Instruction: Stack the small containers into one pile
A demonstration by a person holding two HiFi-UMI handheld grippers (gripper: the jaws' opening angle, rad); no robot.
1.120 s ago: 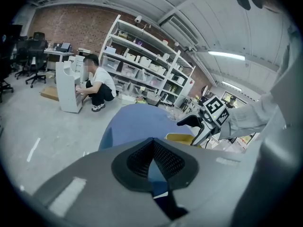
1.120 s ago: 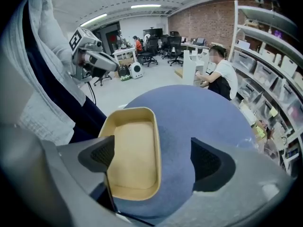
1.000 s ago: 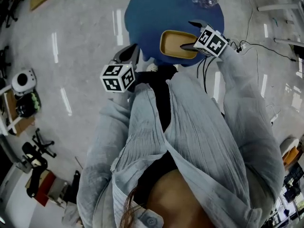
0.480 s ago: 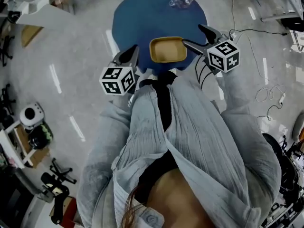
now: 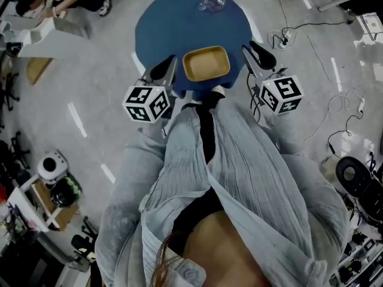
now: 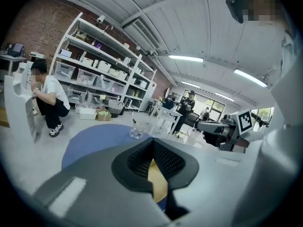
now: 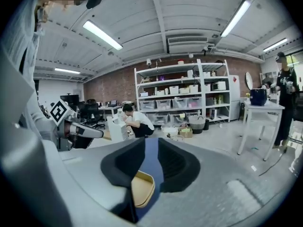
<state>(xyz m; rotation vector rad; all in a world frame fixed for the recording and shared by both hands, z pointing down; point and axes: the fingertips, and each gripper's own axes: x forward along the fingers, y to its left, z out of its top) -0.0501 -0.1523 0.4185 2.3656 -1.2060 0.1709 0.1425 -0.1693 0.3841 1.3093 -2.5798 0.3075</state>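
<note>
We hold both grippers empty beside the tan container [image 5: 206, 63]
It sits at the near edge of the blue table [image 5: 173, 23]; our left gripper [image 5: 164, 70] is closed up, our right gripper [image 5: 258, 55] has just been closing to a slit, nothing between. Stacking looks finished to us; next, we back away without nudging it

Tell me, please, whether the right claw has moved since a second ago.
Yes. The right claw has drawn back off the yellow tray to beside its right edge; its jaws have just been closing with nothing between them.
</note>
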